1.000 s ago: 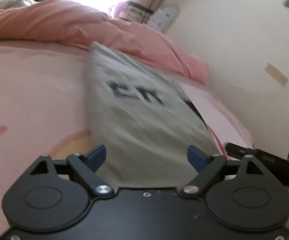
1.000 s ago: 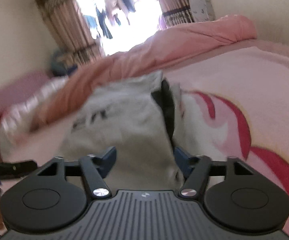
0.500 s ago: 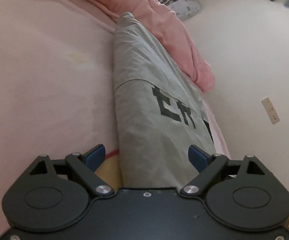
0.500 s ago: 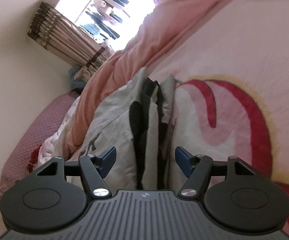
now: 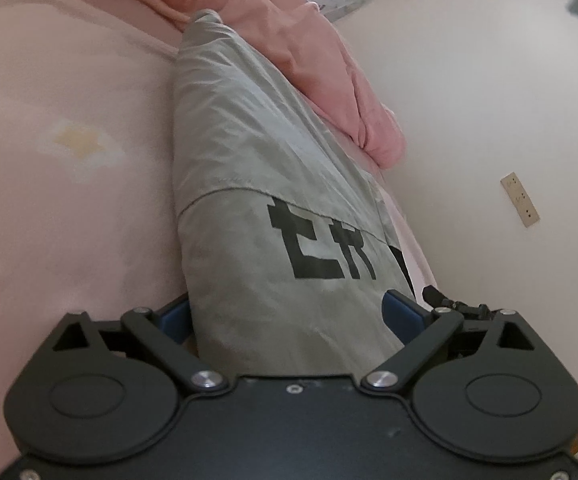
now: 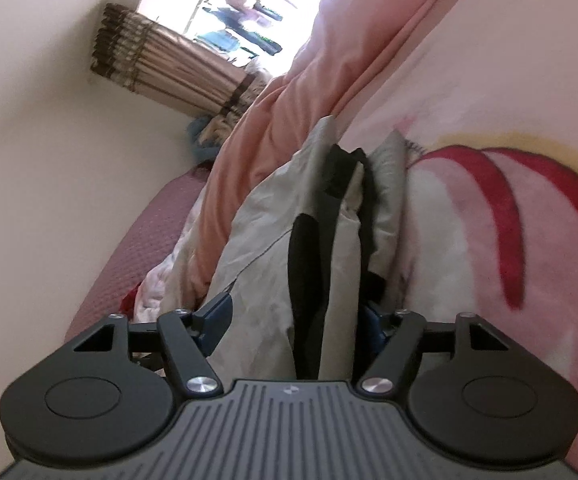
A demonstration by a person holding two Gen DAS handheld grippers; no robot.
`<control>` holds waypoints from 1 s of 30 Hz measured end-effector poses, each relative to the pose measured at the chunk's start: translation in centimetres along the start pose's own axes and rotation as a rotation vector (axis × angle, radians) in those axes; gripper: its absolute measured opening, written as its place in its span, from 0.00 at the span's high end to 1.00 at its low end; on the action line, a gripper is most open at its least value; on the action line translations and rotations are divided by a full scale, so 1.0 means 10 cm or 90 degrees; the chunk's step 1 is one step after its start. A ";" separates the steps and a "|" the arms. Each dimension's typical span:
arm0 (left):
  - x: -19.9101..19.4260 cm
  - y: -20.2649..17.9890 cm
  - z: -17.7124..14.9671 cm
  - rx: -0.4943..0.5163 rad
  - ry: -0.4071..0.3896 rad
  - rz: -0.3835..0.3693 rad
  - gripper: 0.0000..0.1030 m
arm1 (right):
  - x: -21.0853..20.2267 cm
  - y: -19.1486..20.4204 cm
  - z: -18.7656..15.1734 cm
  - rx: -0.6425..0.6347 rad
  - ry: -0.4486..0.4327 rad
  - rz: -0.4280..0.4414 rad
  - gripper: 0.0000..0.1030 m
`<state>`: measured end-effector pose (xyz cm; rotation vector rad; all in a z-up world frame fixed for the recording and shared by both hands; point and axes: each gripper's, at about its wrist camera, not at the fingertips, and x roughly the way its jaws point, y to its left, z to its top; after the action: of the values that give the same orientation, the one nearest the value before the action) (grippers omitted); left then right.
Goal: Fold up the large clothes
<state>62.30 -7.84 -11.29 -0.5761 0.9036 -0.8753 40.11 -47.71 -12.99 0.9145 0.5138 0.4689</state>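
Observation:
A grey garment (image 5: 257,216) with black block lettering lies folded in a long strip on the pink bed sheet (image 5: 57,184). My left gripper (image 5: 289,316) is open, its blue fingers on either side of the strip's near end, cloth lying between them. In the right wrist view the same grey garment (image 6: 265,256), with black trim and layered folds, runs between the fingers of my right gripper (image 6: 293,316), which is also open around the cloth. The other gripper's black body shows at the left wrist view's right edge (image 5: 457,306).
A rumpled pink duvet (image 5: 289,36) lies along the far side of the garment. A white wall with a socket plate (image 5: 520,200) is to the right. In the right wrist view a curtain (image 6: 177,68), a window and a maroon cushion (image 6: 145,240) lie beyond.
Both cameras have tilted and dropped close to the bed. The garment, blurred and moving a second ago, now lies still as a narrow strip, with both grippers staying open around its end.

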 end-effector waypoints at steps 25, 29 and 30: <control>0.12 -0.21 -0.05 -0.024 -0.052 0.106 0.44 | 0.27 0.42 -0.11 -0.028 -0.018 -0.155 0.62; 0.07 -0.32 -0.08 -0.013 -0.061 0.115 0.62 | 0.23 0.53 -0.18 -0.033 -0.041 -0.155 0.74; 0.04 -0.35 -0.09 -0.010 -0.062 0.113 0.64 | 0.21 0.56 -0.18 -0.034 -0.044 -0.153 0.76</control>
<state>60.30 -10.15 -9.32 -0.5384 0.8593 -0.6745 39.78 -42.40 -9.75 0.8023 0.5381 0.2315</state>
